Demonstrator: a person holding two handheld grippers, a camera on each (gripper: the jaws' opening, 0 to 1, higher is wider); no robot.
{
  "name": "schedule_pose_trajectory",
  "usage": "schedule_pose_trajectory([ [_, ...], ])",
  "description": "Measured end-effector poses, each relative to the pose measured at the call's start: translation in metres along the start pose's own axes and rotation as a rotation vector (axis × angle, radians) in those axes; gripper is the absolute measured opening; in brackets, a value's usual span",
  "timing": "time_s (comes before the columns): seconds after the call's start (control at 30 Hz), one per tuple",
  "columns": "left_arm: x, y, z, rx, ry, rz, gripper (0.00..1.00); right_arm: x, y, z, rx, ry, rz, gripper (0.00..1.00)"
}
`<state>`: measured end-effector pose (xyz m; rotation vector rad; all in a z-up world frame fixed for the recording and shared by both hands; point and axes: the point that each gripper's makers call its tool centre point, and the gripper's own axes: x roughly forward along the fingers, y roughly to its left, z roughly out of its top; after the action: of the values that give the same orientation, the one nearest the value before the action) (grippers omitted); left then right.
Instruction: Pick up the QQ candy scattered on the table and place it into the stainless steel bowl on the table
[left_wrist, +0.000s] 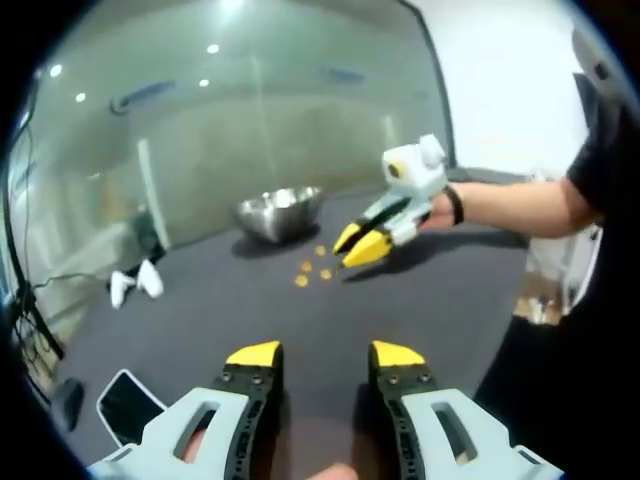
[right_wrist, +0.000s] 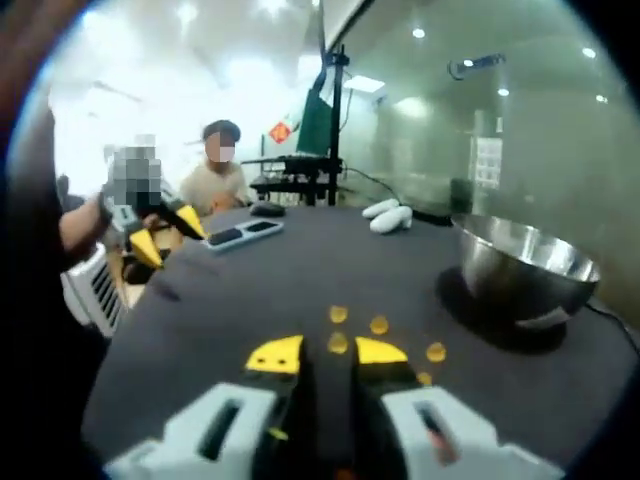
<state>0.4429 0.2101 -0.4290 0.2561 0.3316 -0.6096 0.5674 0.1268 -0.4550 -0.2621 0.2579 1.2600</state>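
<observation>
Tongs first: your right tongs (right_wrist: 327, 352) were low over the dark surface (right_wrist: 230, 300), on the near side of the stainless steel bowl (right_wrist: 525, 265), with the yellow tips parted only narrowly and 1 QQ candy (right_wrist: 338, 343) sitting in the gap between them. Whether the tips already pressed on that candy I could not tell; it looked framed rather than lifted. In the left gripper view those same tongs (left_wrist: 357, 243) pointed down at the scattered candies (left_wrist: 312, 270), with a slim gap between the tips.

Your left tongs (left_wrist: 325, 353) were held well back from the bowl (left_wrist: 278, 211), the jaws spread wide and nothing between them.

Around the candy at your right tips, about 4 more yellow pieces lay on the surface between the tongs and the bowl, one of them (right_wrist: 435, 351) near the bowl's foot. All were outside the bowl. Its inside was only partly visible, and no candy could be made out in the part that showed.

By that showing, you were at an early stage: 1 candy lined up for a pick, none seen delivered, and the rest of the cluster left to collect, 1 piece at a time.
</observation>
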Motion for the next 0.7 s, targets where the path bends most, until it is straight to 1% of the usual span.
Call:
schedule_pose_trajectory([
  [0.07,-0.001,0.001,-0.001,-0.002,0.003,0.007,0.35,0.007,0.003,-0.001,-0.027,0.015,0.012,0.19],
  [0.1,-0.002,0.002,-0.001,-0.005,0.003,0.010,0.35,0.010,0.003,-0.001,-0.027,0.019,0.012,0.19],
  [0.13,-0.002,0.002,-0.002,-0.007,0.003,0.011,0.35,0.013,0.002,-0.002,-0.021,0.025,0.013,0.19],
  [0.17,-0.003,0.003,-0.002,-0.011,0.004,0.014,0.35,0.017,0.000,-0.004,0.008,0.036,0.005,0.19],
  [0.23,-0.003,0.004,-0.002,-0.017,0.002,0.021,0.35,0.021,-0.003,-0.008,0.007,0.046,0.005,0.19],
  [0.3,-0.004,0.005,-0.001,-0.025,-0.004,0.027,0.35,0.026,-0.006,-0.017,0.011,0.078,-0.004,0.18],
  [0.33,-0.004,0.006,0.000,-0.027,-0.006,0.029,0.35,0.028,-0.007,-0.019,0.005,0.083,-0.007,0.18],
  [0.4,-0.005,0.007,0.001,-0.026,-0.010,0.029,0.35,0.028,-0.007,-0.018,0.036,0.066,0.002,0.18],
  [0.5,-0.006,0.007,0.000,-0.026,-0.010,0.027,0.35,0.028,-0.008,-0.018,0.037,0.057,0.002,0.16],
  [0.57,-0.005,0.007,-0.002,-0.025,-0.004,0.027,0.35,0.028,-0.009,-0.018,0.014,0.048,-0.004,0.13],
  [0.63,-0.004,0.006,-0.002,-0.024,-0.002,0.022,0.35,0.028,-0.010,-0.018,0.029,0.043,-0.004,0.10],
  [0.7,-0.003,0.005,-0.001,-0.017,0.000,0.018,0.35,0.028,-0.011,-0.018,0.042,0.039,-0.005,0.10],
])
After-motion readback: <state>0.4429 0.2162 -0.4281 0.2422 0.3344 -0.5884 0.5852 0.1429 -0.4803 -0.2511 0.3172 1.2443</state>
